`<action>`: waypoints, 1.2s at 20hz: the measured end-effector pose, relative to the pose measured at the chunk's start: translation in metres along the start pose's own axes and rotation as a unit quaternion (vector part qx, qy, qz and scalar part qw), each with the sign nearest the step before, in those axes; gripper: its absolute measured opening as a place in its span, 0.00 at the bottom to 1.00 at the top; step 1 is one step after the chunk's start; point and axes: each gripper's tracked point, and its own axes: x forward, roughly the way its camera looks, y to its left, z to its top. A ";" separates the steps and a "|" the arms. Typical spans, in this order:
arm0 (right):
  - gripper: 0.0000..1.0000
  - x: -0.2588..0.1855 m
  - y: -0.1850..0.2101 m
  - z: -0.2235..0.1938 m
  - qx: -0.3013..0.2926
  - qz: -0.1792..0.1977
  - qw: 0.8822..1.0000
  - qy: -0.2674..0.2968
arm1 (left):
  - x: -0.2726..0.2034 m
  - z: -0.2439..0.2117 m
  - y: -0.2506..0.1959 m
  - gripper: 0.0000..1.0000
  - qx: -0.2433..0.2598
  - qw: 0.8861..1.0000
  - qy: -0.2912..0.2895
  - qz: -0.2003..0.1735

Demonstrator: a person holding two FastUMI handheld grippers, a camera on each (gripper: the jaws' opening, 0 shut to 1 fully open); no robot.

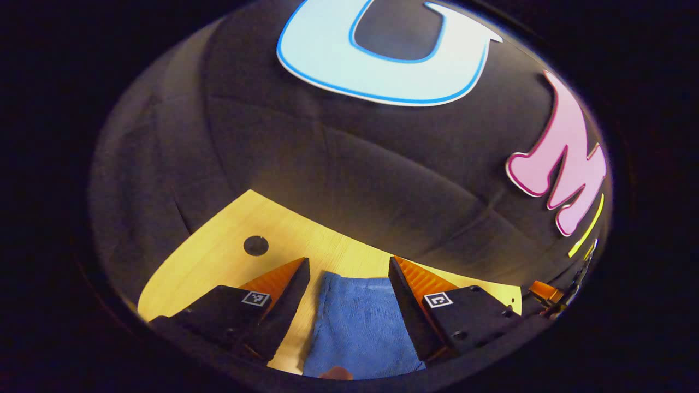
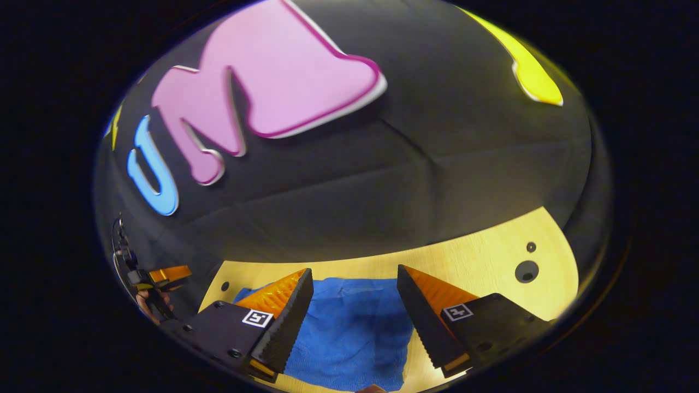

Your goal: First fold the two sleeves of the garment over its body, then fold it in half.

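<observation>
Square black-and-white marker tags [image 1: 256,298] sit on each black gripper body; no readable writing or brand shows on them. Pale wooden tabletop [image 1: 218,256] with round dark holes [image 2: 527,271] carries the blue terry-cloth garment [image 1: 357,327], backed by the booth's black cloth wall [image 1: 338,164].

In the left gripper view, the left gripper [image 1: 348,273] stands wide, its orange-faced black fingers [image 1: 289,292] holding nothing, with the garment at 6 o'clock between them. In the right gripper view, the right gripper [image 2: 355,284] is likewise spread wide and empty above the garment [image 2: 355,333], which lies at 6 o'clock; the other gripper shows far off at 9 o'clock.
</observation>
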 end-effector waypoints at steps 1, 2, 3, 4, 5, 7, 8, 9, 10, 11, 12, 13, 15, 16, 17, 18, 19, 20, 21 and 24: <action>0.97 -0.015 0.011 0.005 -0.021 0.006 1.000 -0.010 | -0.018 0.002 -0.009 0.85 0.009 1.000 -0.011 -0.008; 0.97 -0.033 0.023 0.009 -0.041 0.009 0.999 -0.021 | -0.037 0.000 -0.015 0.85 0.020 0.999 -0.023 -0.013; 0.97 -0.053 0.038 0.013 -0.062 0.010 0.997 -0.036 | -0.057 -0.001 -0.020 0.85 0.034 0.999 -0.036 -0.013; 0.97 -0.071 0.050 0.016 -0.083 0.007 0.995 -0.049 | -0.077 -0.001 -0.025 0.85 0.053 0.997 -0.053 -0.014; 0.97 -0.091 0.061 0.016 -0.103 0.000 0.993 -0.064 | -0.098 0.000 -0.031 0.85 0.074 0.994 -0.073 -0.015; 0.97 -0.132 0.078 0.013 -0.128 -0.020 0.988 -0.089 | -0.142 -0.001 -0.048 0.84 0.107 0.988 -0.108 -0.022; 0.97 -0.154 0.089 0.011 -0.129 -0.028 0.986 -0.105 | -0.163 -0.002 -0.055 0.84 0.118 0.985 -0.127 -0.026; 0.97 -0.177 0.101 0.008 -0.128 -0.029 0.984 -0.124 | -0.188 -0.002 -0.062 0.85 0.126 0.981 -0.147 -0.033; 0.97 -0.199 0.113 0.006 -0.127 -0.031 0.981 -0.143 | -0.216 -0.001 -0.066 0.84 0.136 0.975 -0.171 -0.042; 0.97 -0.223 0.124 0.003 -0.127 -0.034 0.979 -0.156 | -0.244 0.000 -0.069 0.87 0.150 0.968 -0.195 -0.044; 0.97 -0.248 0.134 -0.001 -0.126 -0.036 0.977 -0.171 | -0.269 -0.001 -0.071 0.84 0.159 0.962 -0.216 -0.045; 0.97 -0.271 0.147 -0.002 -0.127 -0.036 0.974 -0.185 | -0.295 -0.003 -0.078 0.83 0.167 0.955 -0.240 -0.052; 0.97 -0.321 0.168 -0.002 -0.133 -0.032 0.965 -0.226 | -0.340 -0.013 -0.091 0.82 0.174 0.942 -0.279 -0.070; 0.96 -0.342 0.175 0.002 -0.136 -0.035 0.959 -0.248 | -0.362 -0.021 -0.093 0.82 0.175 0.938 -0.288 -0.081; 0.96 -0.362 0.181 -0.002 -0.136 -0.037 0.955 -0.260 | -0.382 -0.026 -0.095 0.82 0.172 0.935 -0.297 -0.085; 0.96 -0.379 0.188 -0.006 -0.137 -0.038 0.953 -0.269 | -0.397 -0.030 -0.091 0.82 0.164 0.936 -0.299 -0.086; 0.96 -0.395 0.194 -0.010 -0.139 -0.040 0.950 -0.276 | -0.410 -0.037 -0.088 0.83 0.150 0.940 -0.293 -0.086; 0.88 -0.408 0.197 -0.014 -0.145 -0.041 0.948 -0.279 | -0.423 -0.048 -0.090 0.83 0.132 0.945 -0.285 -0.089; 0.88 -0.421 0.199 -0.019 -0.152 -0.042 0.946 -0.283 | -0.437 -0.056 -0.091 0.82 0.113 0.949 -0.279 -0.095; 0.96 -0.450 0.209 -0.029 -0.179 -0.036 0.938 -0.294 | -0.460 -0.066 -0.084 0.82 0.107 0.948 -0.288 -0.084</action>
